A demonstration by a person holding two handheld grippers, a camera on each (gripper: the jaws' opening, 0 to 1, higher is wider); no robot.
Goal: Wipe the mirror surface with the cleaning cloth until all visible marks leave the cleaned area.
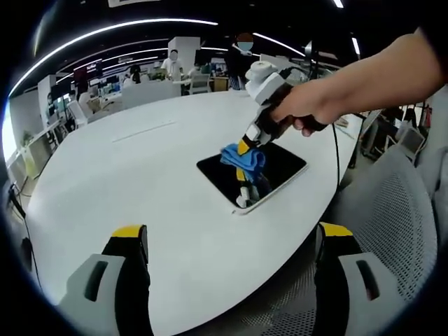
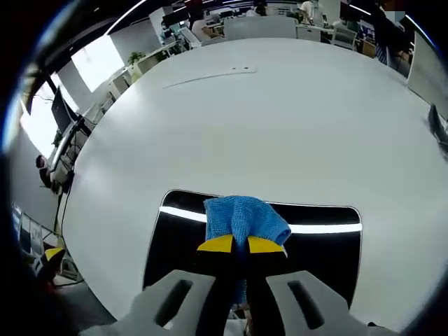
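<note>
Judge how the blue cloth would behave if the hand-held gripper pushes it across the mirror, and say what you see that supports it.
The cloth is probably floppy: it bunches and droops around the right hand-held gripper that pinches it. It likely weighs little, since that small pinch carries it. On the mirror, whose glossy face reflects a ceiling light, it should slide easily.
</note>
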